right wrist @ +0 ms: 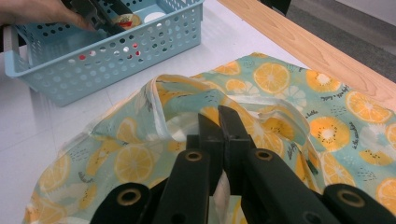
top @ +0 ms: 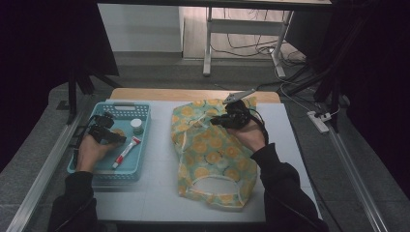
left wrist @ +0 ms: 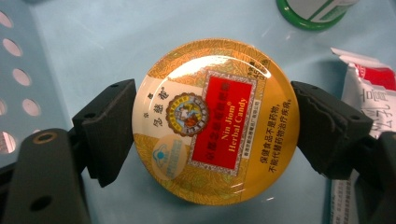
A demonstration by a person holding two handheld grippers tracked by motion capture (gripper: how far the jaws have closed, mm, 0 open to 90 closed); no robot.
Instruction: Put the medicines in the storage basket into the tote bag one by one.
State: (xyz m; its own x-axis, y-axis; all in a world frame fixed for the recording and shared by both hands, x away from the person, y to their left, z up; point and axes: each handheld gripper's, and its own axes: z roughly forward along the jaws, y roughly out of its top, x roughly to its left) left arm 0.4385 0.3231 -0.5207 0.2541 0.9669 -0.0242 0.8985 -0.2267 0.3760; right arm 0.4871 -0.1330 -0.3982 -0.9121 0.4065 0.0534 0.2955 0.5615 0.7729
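**Gold tin between black pads, fruit-print bag pinched**

Pale blue plastic at left of centre in the high view: a perforated basket (top: pixel 126 110) on the white table (top: pixel 154 188). Inside it, the left gripper (top: pixel 117 136), reaching from the lower left and set over a round candy tin (top: pixel 119 132), barely visible beneath. Just to the right, a small green-based jar (top: pixel 137 126) and a red-and-white tube (top: pixel 125 152), long axis slanting from lower left to upper right. Right of centre, a bag printed with citrus slices (top: pixel 210 154), lying flat, handle cut-out toward the bottom edge. Right gripper (top: pixel 215 120) at the bag's upper part, pointing left.

In the left gripper view, centred, the tin (left wrist: pixel 212 121) flat on the basket floor, lid up. Round, so no long axis; printed lettering running from bottom toward top of frame. Black pads (left wrist: pixel 112 130) at left and right of the rim, right pad touching, left pad at the rim or a sliver off; cannot tell whether pressing, no lift seen. Jar (left wrist: pixel 317 11) at top right, tube (left wrist: pixel 369 100) at right edge.

In the right gripper view, jaws clenched together at bottom centre, right gripper (right wrist: pixel 218 122) pinching a raised fold of the bag (right wrist: pixel 289 93). Basket (right wrist: pixel 112 51) at upper left, with the tin (right wrist: pixel 126 20) inside.
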